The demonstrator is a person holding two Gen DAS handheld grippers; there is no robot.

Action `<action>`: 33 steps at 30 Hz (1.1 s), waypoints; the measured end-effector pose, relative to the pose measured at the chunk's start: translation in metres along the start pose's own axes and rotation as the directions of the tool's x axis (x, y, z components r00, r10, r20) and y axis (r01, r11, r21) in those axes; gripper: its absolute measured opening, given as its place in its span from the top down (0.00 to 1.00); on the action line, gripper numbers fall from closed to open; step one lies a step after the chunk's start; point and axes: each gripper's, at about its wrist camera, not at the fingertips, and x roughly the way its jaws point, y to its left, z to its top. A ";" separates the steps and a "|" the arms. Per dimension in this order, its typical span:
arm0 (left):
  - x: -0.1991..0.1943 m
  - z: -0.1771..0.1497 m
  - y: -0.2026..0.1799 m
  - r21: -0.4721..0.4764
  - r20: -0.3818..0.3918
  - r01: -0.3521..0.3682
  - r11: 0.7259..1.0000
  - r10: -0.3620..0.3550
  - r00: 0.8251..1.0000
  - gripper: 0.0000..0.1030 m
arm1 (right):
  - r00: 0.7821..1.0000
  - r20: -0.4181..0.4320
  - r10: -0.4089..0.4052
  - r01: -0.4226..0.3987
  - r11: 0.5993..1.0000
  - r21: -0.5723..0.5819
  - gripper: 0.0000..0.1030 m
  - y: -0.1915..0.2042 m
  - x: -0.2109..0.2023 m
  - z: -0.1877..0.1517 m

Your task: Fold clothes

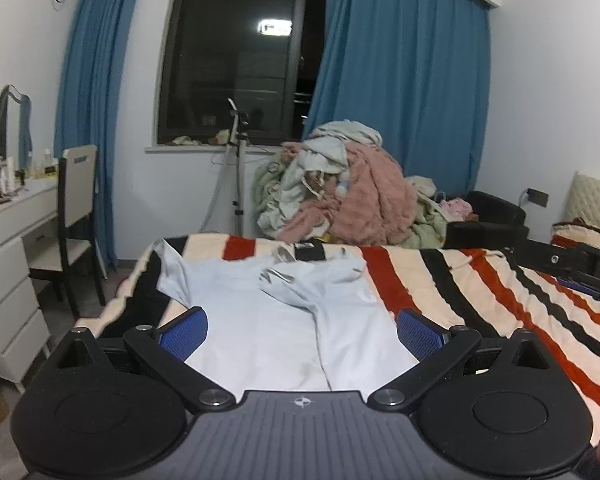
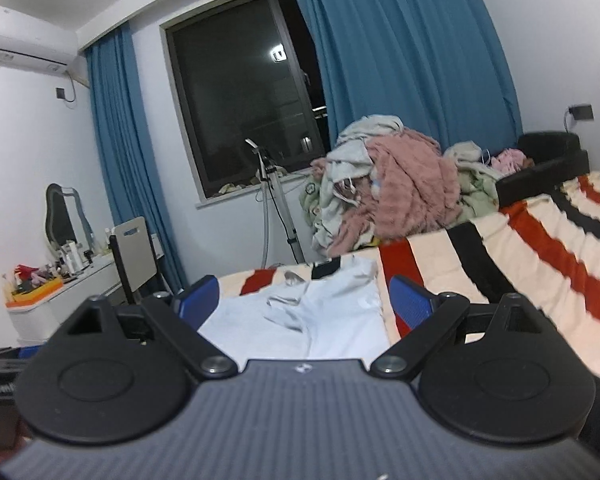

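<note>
1. Left wrist view: the left gripper [image 1: 302, 332] hovers with jaws spread wide, holding nothing, over the pale blue shirt [image 1: 260, 320] lying on the striped bed [image 1: 480, 292]. One sleeve lies folded across it; a careless pinch could drag it askew.
2. Right wrist view: the right gripper [image 2: 302, 300] is likewise wide open and empty; the shirt [image 2: 324, 312] lies just ahead. No containers are visible.

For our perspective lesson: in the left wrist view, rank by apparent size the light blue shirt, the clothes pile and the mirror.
1. light blue shirt, though nearness inflates it
2. clothes pile, not far behind
3. mirror, clearly smallest
</note>
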 end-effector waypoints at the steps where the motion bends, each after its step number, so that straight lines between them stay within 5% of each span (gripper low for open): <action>1: -0.006 0.007 0.003 -0.005 0.015 -0.014 1.000 0.014 1.000 0.01 | 1.000 -0.006 0.004 -0.004 1.000 0.000 0.09 0.004 0.001 0.006; 5: -0.020 0.034 0.029 -0.075 0.093 -0.088 0.993 0.095 0.991 0.00 | 0.999 -0.051 0.009 -0.009 1.000 -0.012 0.09 0.017 0.024 0.026; 13: 0.042 0.028 0.080 -0.213 0.036 -0.086 0.973 0.096 0.995 0.00 | 0.983 -0.181 0.035 -0.060 0.989 -0.134 0.13 0.050 0.127 0.024; 16: 0.078 0.001 0.104 -0.265 0.013 -0.095 0.959 0.103 0.995 0.00 | 0.964 -0.263 0.049 -0.099 0.978 -0.181 0.24 0.069 0.185 -0.002; 22: 0.138 -0.051 0.137 -0.210 -0.069 -0.206 0.956 0.196 0.978 0.01 | 0.904 -0.403 0.139 -0.258 0.931 -0.258 0.24 0.117 0.307 -0.073; 25: 0.149 -0.078 0.157 -0.279 -0.071 -0.303 0.911 0.295 0.953 0.01 | 0.882 -0.434 0.183 -0.330 0.898 -0.290 0.26 0.149 0.364 -0.112; 27: 0.156 -0.091 0.169 -0.349 -0.064 -0.334 0.876 0.334 0.941 0.02 | 0.876 -0.438 0.203 -0.364 0.874 -0.323 0.26 0.170 0.393 -0.136; 31: 0.189 -0.097 0.182 -0.359 -0.093 -0.354 0.863 0.345 0.934 0.02 | 0.864 -0.446 0.234 -0.424 0.815 -0.395 0.26 0.210 0.451 -0.178; 33: 0.201 -0.100 0.185 -0.360 -0.090 -0.362 0.860 0.354 0.931 0.02 | 0.876 -0.426 0.227 -0.429 0.771 -0.471 0.26 0.227 0.471 -0.190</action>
